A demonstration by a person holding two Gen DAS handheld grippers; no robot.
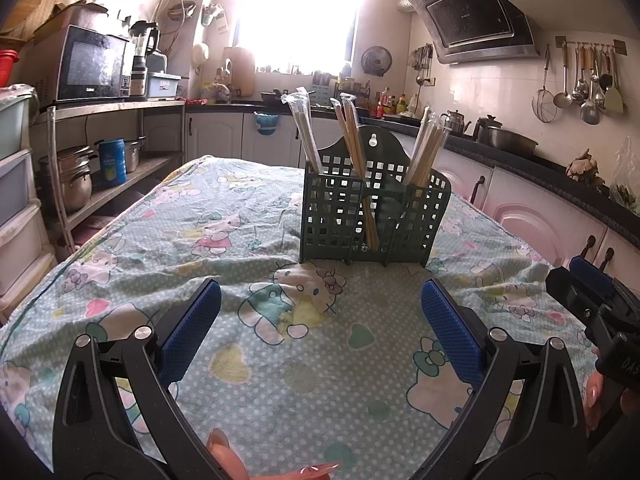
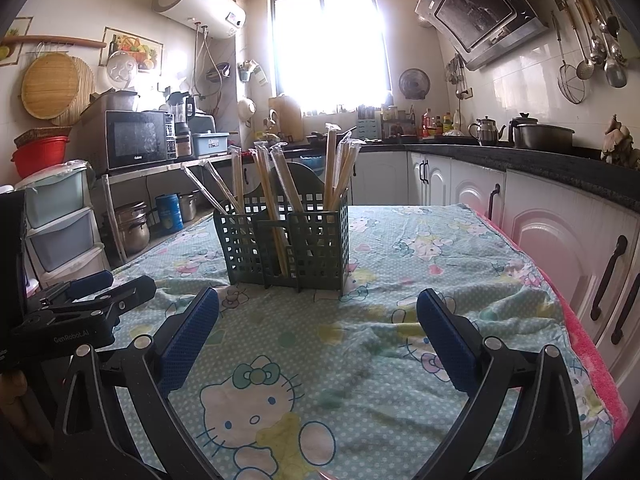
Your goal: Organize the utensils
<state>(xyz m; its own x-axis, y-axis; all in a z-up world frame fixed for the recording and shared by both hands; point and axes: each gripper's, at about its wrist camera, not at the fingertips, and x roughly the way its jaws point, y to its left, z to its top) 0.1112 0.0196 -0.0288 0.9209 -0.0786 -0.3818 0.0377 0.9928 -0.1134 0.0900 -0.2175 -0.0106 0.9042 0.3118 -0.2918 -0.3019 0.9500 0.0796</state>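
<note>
Where hand-held grippers [image 1: 320, 320] gape, holder [image 1: 372, 216] ahead

A cartoon-cat tablecloth [image 2: 420, 248] covers the table, with a pink towel [image 2: 592, 356] showing along its right edge. Left of the table, a microwave [image 2: 138, 140] sits on a metal shelf beside a blender [image 2: 182, 114], and steel pots [image 2: 132, 226] and a blue tin [image 2: 168, 212] stand on the lower shelf. On the dark counter [image 2: 560, 168] to the right sit a kettle [image 2: 486, 130] and a lidded pot [image 2: 540, 134]. Ladles [image 1: 580, 80] hang on the tiled wall beside the range hood [image 1: 476, 16].
</note>
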